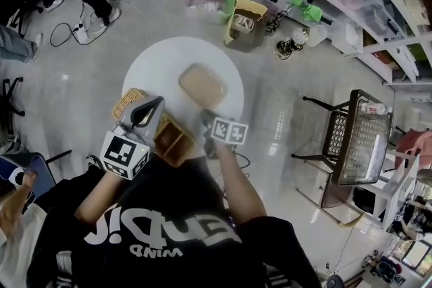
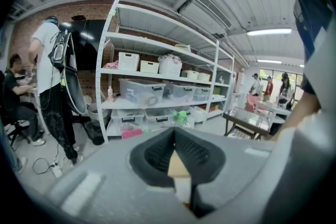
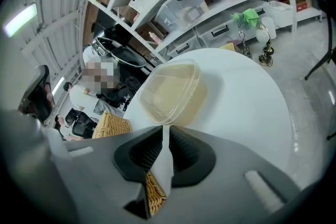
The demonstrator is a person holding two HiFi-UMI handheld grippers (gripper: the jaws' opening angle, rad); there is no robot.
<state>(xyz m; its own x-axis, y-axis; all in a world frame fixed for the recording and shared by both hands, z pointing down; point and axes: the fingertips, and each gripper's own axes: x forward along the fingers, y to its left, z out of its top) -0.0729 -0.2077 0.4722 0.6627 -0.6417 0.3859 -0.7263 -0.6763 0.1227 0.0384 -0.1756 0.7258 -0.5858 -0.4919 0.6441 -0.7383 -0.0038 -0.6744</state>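
Note:
A clear lidded container [image 1: 202,85] with tan contents lies on the round white table [image 1: 152,64]; in the right gripper view the container [image 3: 170,91] sits just beyond the jaws. My right gripper [image 1: 206,116] hovers at the table's near edge, close to the container, its jaws [image 3: 165,131] shut with nothing between them. My left gripper [image 1: 156,104] is over a wicker basket [image 1: 127,103] and a brown wooden box [image 1: 174,140]. In the left gripper view it [image 2: 174,132] points level toward the shelves, shut and holding nothing.
White shelves [image 2: 157,92] with plastic bins stand behind the table. A yellow-rimmed bin [image 1: 244,23] is on the floor beyond it. A dark mesh-top side table [image 1: 361,138] stands to the right. People stand and sit at the far left [image 2: 52,86].

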